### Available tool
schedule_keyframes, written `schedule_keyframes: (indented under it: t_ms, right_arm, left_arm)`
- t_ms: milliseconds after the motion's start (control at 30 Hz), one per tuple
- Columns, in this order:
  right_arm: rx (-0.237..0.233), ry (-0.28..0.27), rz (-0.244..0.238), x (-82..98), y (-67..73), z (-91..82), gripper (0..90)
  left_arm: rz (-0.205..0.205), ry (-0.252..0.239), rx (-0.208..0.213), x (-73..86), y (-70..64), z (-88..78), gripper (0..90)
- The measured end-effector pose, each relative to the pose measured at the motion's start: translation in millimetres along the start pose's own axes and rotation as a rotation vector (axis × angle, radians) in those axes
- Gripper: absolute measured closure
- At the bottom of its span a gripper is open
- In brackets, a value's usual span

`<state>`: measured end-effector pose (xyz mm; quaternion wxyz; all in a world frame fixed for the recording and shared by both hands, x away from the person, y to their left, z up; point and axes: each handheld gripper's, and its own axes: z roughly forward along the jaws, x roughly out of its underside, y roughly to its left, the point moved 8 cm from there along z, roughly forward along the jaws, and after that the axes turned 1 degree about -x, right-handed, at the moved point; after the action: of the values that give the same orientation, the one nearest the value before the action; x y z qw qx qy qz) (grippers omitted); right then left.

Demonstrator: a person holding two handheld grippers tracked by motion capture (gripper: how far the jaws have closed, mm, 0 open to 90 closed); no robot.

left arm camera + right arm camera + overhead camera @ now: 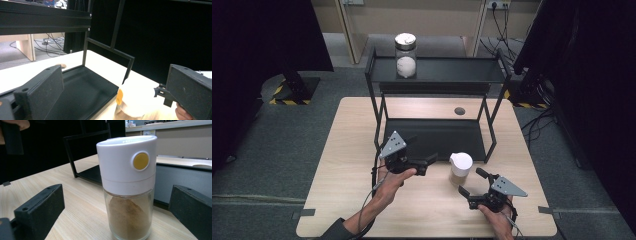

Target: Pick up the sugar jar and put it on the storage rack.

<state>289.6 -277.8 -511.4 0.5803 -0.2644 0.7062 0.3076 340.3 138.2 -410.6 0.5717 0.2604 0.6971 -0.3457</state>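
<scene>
Both grippers [431,161] [468,194] open beside spice jar [460,165]; black rack [437,135] just behind.

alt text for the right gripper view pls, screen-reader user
A glass shaker jar with a white cap and a yellow button, holding brown powder, stands upright on the wooden table between the open black jaws of the right gripper, untouched. A black metal rack stands behind it.
</scene>
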Motion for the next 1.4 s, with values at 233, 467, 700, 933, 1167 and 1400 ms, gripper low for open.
schedule_keyframes:
  t_ms: [233, 467, 700, 933, 1167, 1400]
  right_arm:
    - [0.0, 0.0, -0.001, 0.1, 0.3, 0.3, 0.5]
    - [-0.001, 0.001, 0.001, 0.3, 0.2, 0.5, 0.5]
    - [-0.001, 0.0, 0.0, 0.3, 0.3, 0.5, 0.5]
    - [-0.003, 0.002, 0.0, 0.3, 0.5, 0.7, 0.5]
    - [-0.003, -0.002, 0.0, 0.3, 0.0, 0.1, 0.5]
    - [-0.001, -0.002, 0.0, 0.2, -0.6, -0.5, 0.5]
  left_arm:
    - [0.003, 0.015, 0.005, 18.1, -2.8, -3.9, 0.7]
    - [0.031, 0.027, 0.01, 35.5, -8.8, -6.7, 0.6]
    - [0.013, 0.009, 0.03, 49.6, -11.4, -13.0, 0.7]
    - [0.003, 0.008, 0.021, 62.8, -8.3, -18.7, 0.7]
    - [0.025, 0.007, 0.013, 72.4, -8.0, -23.1, 0.7]
    - [0.034, 0.024, 0.018, 84.7, -8.7, -25.3, 0.7]
